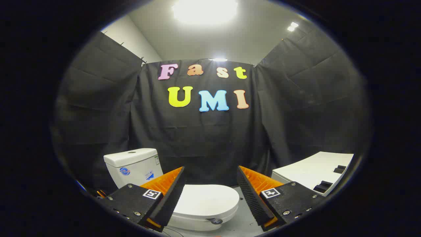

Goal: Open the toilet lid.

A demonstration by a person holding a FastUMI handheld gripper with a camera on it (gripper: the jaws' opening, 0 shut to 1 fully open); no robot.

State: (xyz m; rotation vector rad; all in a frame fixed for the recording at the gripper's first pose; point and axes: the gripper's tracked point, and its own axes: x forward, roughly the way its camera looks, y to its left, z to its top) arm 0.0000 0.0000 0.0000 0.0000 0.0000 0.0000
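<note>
White toilet lid (pixel 205 199) shut flat, just ahead and below gripper (pixel 210 187), tank (pixel 133 164) behind-left. Fingers wide apart, holding nothing. Tip imo: drop lower, hook 1 finger under front rim, lift slowly.

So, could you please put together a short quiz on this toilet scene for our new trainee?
1. True or false: the toilet lid is already raised against the cistern.
2. Multiple choice: the tool is A) shut on the lid, B) open with nothing held, C) shut on the cistern.
3. Short answer: what lies beyond the tool's right finger, off to the side of the toilet?

Key:
1. False. The lid lies flat and closed over the bowl.
2. B. The fingers stand wide apart, with the lid beyond and between them, untouched.
3. A white slab with dark blocks on it; what it is cannot be told.
</note>
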